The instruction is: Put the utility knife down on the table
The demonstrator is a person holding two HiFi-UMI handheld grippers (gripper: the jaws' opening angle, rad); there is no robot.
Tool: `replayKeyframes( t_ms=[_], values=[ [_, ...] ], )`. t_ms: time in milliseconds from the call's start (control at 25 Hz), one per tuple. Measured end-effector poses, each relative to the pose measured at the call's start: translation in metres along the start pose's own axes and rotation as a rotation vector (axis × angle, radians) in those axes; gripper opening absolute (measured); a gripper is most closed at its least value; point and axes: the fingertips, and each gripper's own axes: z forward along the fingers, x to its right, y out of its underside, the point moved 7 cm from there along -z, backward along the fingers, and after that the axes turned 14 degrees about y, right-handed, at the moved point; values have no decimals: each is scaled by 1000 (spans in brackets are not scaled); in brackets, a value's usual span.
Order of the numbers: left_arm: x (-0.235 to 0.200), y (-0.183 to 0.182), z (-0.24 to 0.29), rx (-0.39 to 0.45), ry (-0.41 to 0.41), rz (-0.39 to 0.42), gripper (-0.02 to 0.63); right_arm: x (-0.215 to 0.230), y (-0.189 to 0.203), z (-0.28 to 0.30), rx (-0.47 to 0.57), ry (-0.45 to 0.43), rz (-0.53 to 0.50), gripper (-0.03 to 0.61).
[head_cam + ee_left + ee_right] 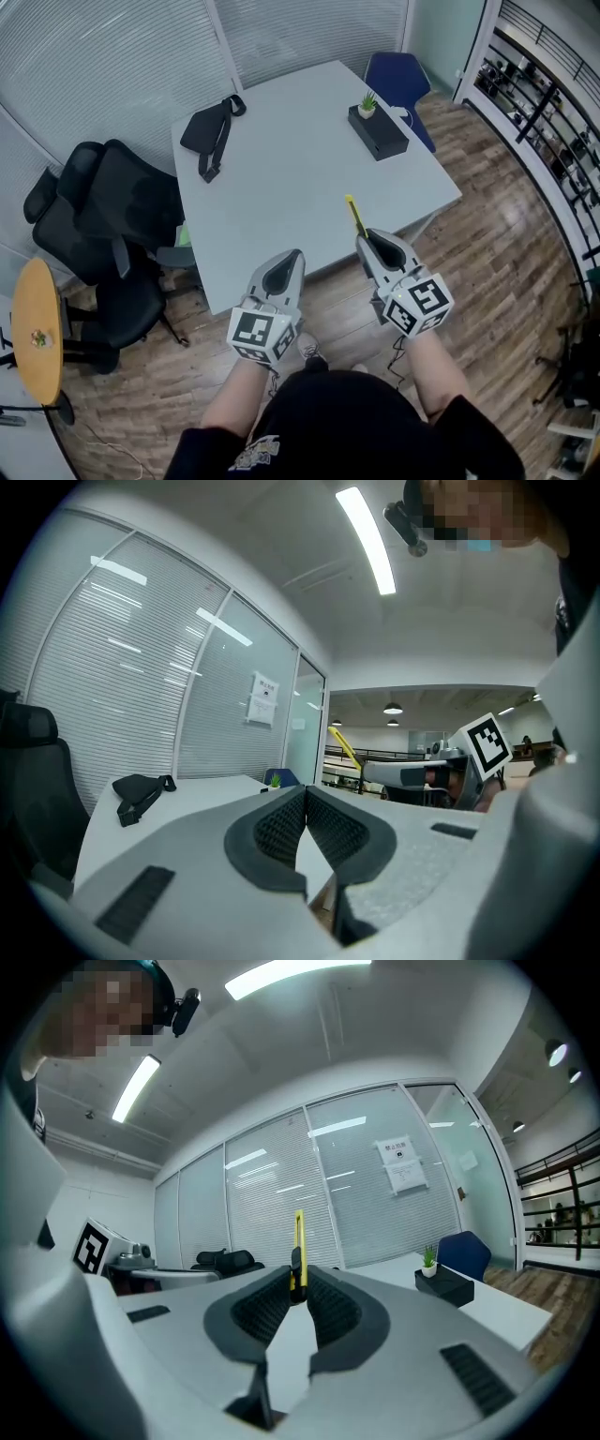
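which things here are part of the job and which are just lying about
In the job: utility knife, gripped in the right claw; grey table.

Lying about: black strap bag, black box, small plant, black office chairs, blue chair; left claw, shut and empty.

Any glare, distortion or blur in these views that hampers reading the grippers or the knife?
Head view: even light, sharp, a sheen on the wood floor at right. Left gripper view: heavy fisheye, dark corners, ceiling light strip blown out, left gripper sharp. Right gripper view: same fisheye and dark corners, utility knife crisp in the right gripper.
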Motion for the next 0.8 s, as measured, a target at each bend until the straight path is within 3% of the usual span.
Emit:
replayKeyframes(
  t_ms=[400,800],
  values=[
    [-67,-5,-8,1,29,-6,5,-26,-1,63,-3,28,-16,58],
    [-93,-7,-7,9,20,-16,6,-37,-4,96,-18,-2,-51,58]
  ],
)
